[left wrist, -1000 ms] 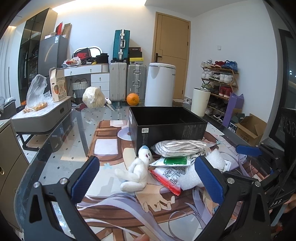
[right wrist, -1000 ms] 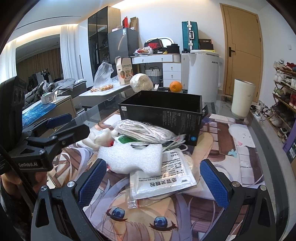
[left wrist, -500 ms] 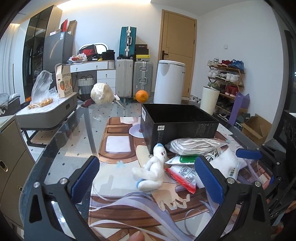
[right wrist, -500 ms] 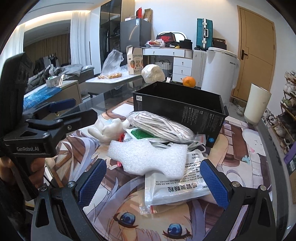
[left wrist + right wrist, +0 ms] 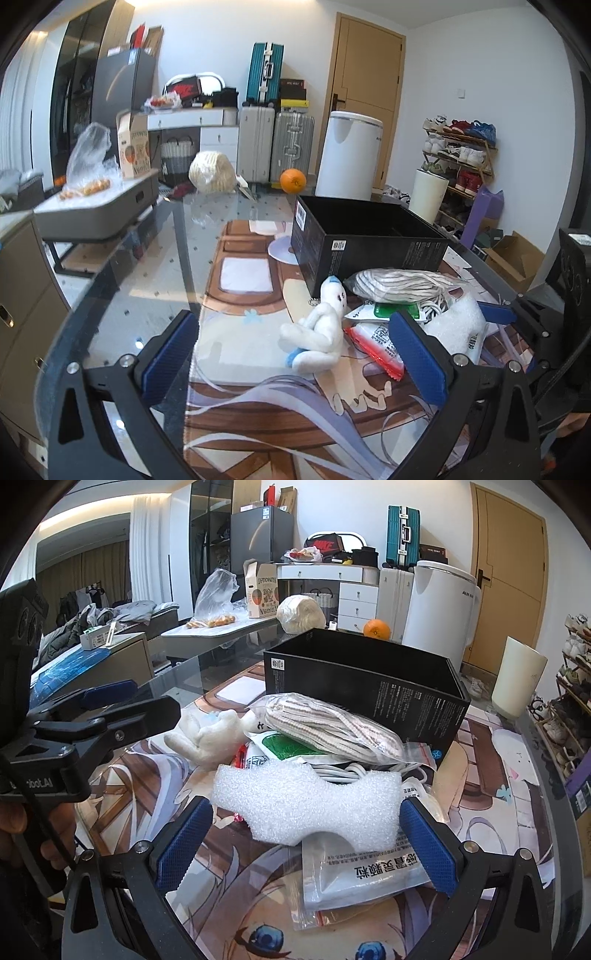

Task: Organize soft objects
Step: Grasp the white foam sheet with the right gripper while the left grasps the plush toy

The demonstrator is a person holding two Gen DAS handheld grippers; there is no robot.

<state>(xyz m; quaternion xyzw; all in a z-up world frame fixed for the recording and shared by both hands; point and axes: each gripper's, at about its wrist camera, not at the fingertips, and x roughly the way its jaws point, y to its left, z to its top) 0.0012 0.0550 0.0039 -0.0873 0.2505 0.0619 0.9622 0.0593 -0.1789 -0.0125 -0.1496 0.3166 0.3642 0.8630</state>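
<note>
Holding both tools spread wide, nothing gripped; your left tool hangs over the printed mat on the glass surface, with the white plush toy sitting between its blue pads, closer to the right pad, not touched; your right tool sits low over the pile, and the white foam piece spans the gap between its pads, lying on the pile; contact with the pads can't be confirmed from this view.

Pile layout: foam rests on top of a clear zip bag with printed text; striped fabric bundle in a clear bag lies behind the foam, against the near wall of the open black box; a green-and-white packet and a white cable sit under the bundle; a red-edged packet lies just right of the plush toy.

Box stands upright on the mat; inside not visible from either camera; an orange and a wrapped round bundle sit at the far edge of the surface, well apart from the pile.
</note>
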